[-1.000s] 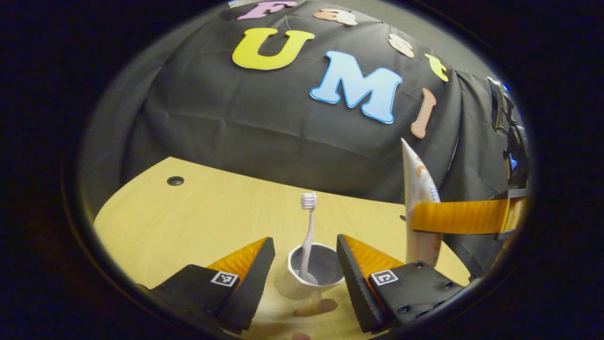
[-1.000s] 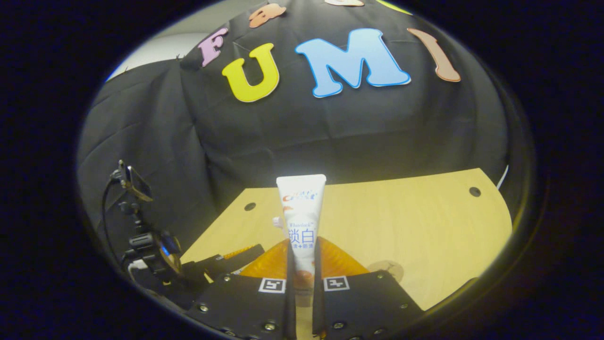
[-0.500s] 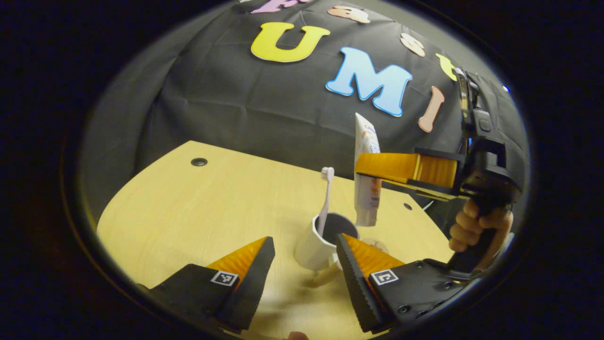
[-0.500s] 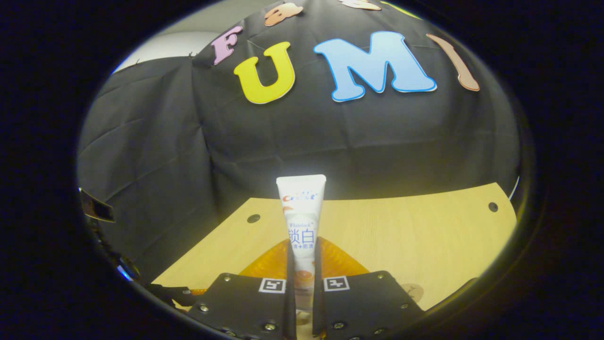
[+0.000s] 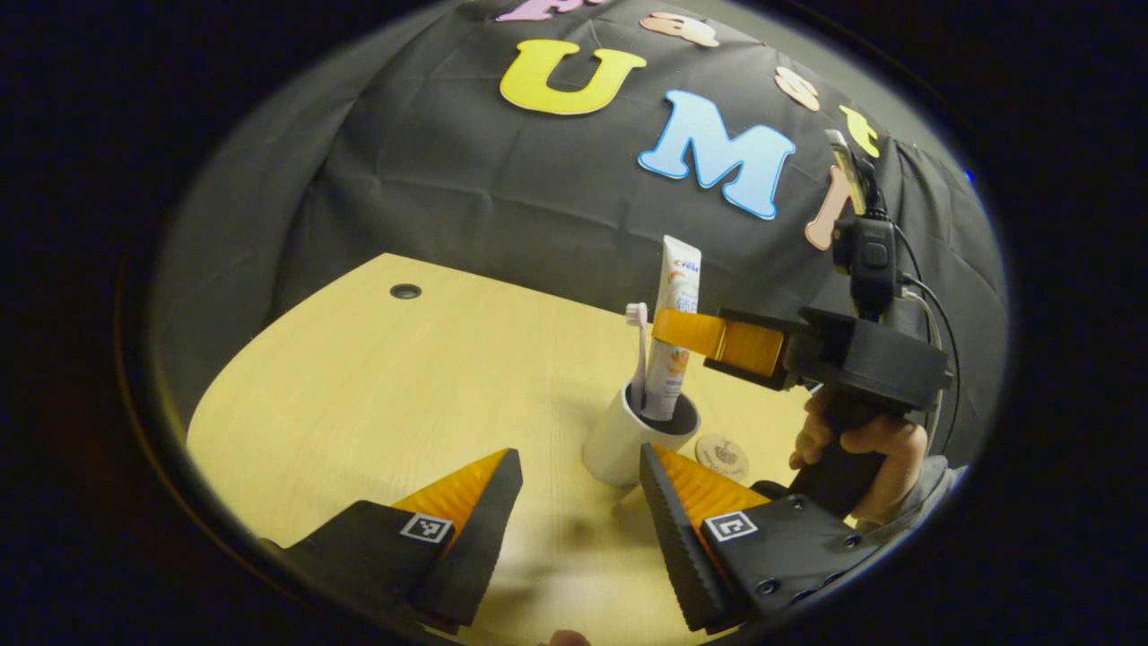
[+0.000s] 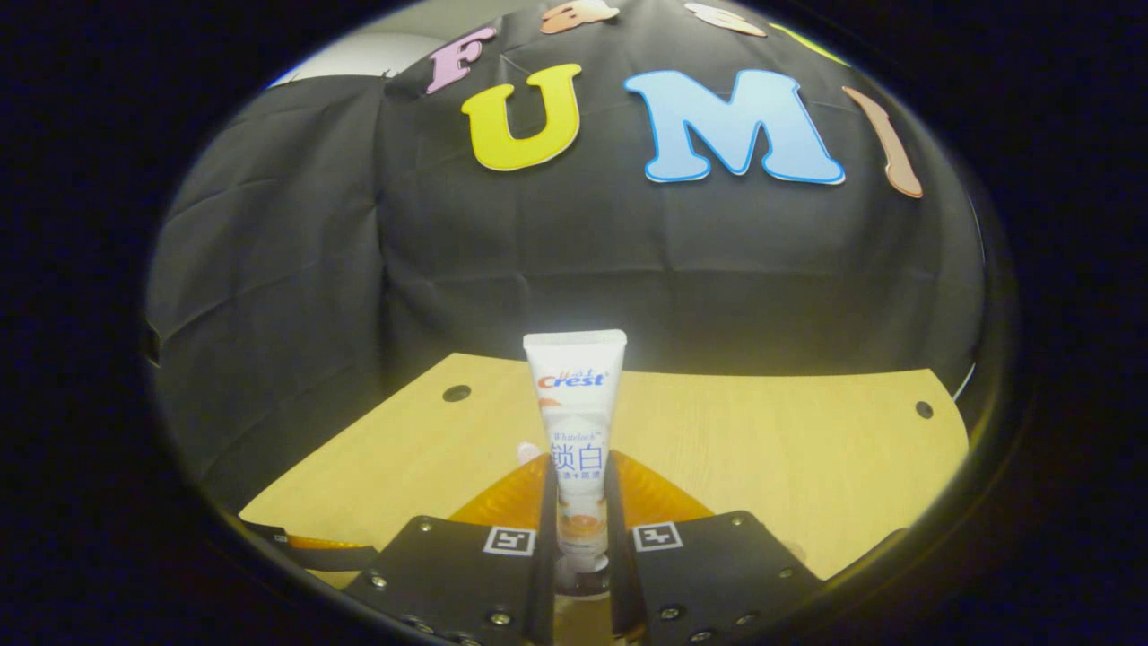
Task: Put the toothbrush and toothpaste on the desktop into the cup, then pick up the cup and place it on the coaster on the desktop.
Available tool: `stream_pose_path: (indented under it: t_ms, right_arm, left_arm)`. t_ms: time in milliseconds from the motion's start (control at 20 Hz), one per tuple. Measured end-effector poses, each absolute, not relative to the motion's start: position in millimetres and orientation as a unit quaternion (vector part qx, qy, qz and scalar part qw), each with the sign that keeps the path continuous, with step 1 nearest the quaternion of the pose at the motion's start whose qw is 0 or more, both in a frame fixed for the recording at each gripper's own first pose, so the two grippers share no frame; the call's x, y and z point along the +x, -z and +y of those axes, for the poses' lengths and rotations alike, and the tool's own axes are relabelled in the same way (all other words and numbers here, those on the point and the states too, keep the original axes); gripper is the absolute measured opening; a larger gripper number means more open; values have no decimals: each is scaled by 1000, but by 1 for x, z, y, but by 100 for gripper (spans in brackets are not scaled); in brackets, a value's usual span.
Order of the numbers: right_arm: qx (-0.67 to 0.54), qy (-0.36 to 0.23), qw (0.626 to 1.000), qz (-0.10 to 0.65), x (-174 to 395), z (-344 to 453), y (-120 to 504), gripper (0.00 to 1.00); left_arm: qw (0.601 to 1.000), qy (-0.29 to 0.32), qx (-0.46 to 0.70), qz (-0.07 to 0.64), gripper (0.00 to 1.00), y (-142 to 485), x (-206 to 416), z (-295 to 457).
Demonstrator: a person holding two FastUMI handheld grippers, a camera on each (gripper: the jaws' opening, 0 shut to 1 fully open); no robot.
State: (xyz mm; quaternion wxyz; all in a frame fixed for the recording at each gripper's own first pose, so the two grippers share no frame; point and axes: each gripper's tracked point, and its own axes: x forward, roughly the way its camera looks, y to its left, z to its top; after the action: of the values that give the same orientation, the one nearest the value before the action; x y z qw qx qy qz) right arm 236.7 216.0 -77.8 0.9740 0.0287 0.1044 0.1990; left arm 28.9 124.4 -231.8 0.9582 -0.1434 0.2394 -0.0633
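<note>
A white cup (image 5: 619, 444) stands on the wooden desktop (image 5: 404, 395) with a pale pink toothbrush (image 5: 638, 345) upright in it. The white toothpaste tube (image 5: 673, 332) stands upright with its lower end inside the cup, and my right gripper (image 5: 682, 330) is shut on its middle. In the right gripper view the toothpaste tube (image 6: 578, 431) rises between the right gripper (image 6: 578, 516) fingers. My left gripper (image 5: 574, 511) is open, just short of the cup, nothing between its fingers. A round brown coaster (image 5: 722, 451) lies right beside the cup.
A hand (image 5: 865, 449) holds the right gripper's handle at the right. The desktop has small round cable holes (image 5: 405, 291) near its back edge, and the black cloth wall rises right behind it. Bare wood lies to the left of the cup.
The right gripper has lowered the toothpaste from above the cup until its lower end is inside the cup. My left gripper has drawn back from the cup, staying open.
</note>
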Motion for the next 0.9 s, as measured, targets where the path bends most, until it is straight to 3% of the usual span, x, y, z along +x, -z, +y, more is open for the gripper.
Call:
stream_pose_path:
  t_ms: [50, 100, 150, 600, 900]
  right_arm:
    - [26, -197, 973, 113, 234, 214, 84, 28]
    - [26, -206, 972, 114, 231, 217, 84, 30]
    - [22, -205, 972, 114, 229, 214, 83, 43]
    - [23, -201, 976, 80, 199, 184, 53, 43]
    - [31, -159, 986, 50, 177, 122, 29, 43]
  left_arm:
    - [958, 65, -145, 240, 87, 232, 29, 124]
    - [957, 67, -146, 240, 87, 232, 30, 123]
    - [957, 68, -148, 240, 87, 233, 29, 122]
    - [959, 90, -131, 237, 90, 221, 26, 96]
    - [956, 112, -121, 244, 87, 224, 32, 66]
